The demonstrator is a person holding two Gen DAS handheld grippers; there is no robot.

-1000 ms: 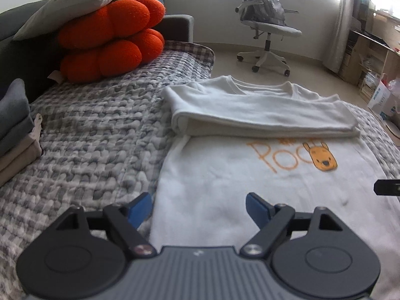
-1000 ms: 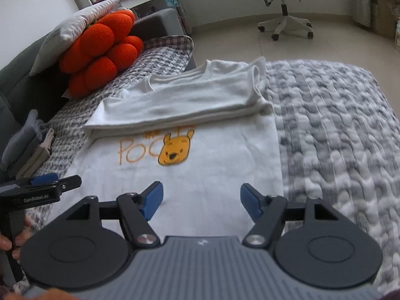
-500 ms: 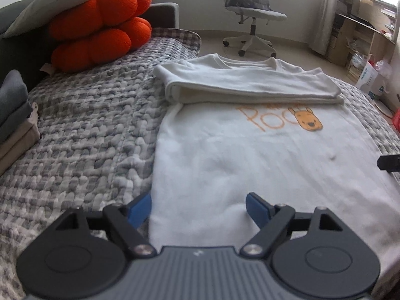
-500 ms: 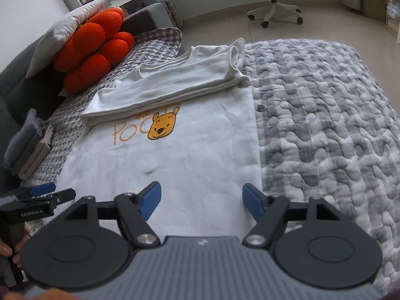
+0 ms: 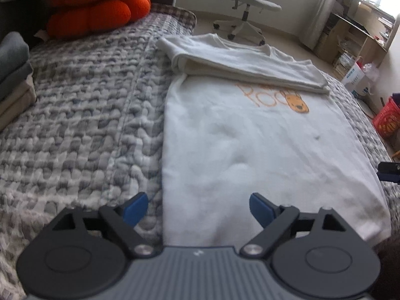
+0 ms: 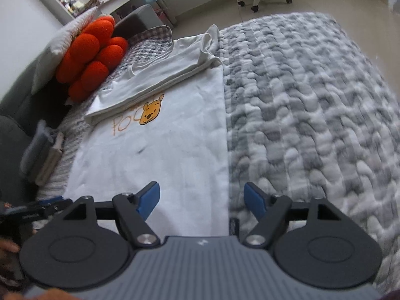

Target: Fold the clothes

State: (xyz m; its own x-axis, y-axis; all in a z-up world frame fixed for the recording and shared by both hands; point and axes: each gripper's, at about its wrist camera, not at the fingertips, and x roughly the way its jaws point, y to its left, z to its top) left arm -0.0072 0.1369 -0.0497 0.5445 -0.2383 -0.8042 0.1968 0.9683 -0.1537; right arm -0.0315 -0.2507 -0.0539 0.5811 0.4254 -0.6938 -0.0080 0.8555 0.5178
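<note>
A white T-shirt [image 5: 250, 155] [image 6: 160, 155] with an orange bear print lies flat on the grey quilted bed [image 5: 82, 115] [image 6: 312, 105]. Its sleeves and top part are folded across the chest. My left gripper [image 5: 197, 206] hangs over the shirt's near left corner, its jaws opening, with the shirt's left edge below the gap and nothing pressed. Over the shirt's near right edge my right gripper [image 6: 202, 198] is also opening, with nothing held. The right gripper's tip shows at the left wrist view's right edge.
An orange plush cushion [image 5: 95, 7] [image 6: 92, 60] and a pillow lie at the bed's head. Folded grey and beige clothes [image 5: 12, 75] [image 6: 42, 155] are stacked at the left. An office chair [image 5: 247, 5] stands on the floor beyond, with shelves and a red basket [image 5: 387, 120] at the right.
Both grippers have pulled back toward the shirt's near hem and tilted further down. The shirt now fills more of both views. Both pairs of jaws stand a little wider.
</note>
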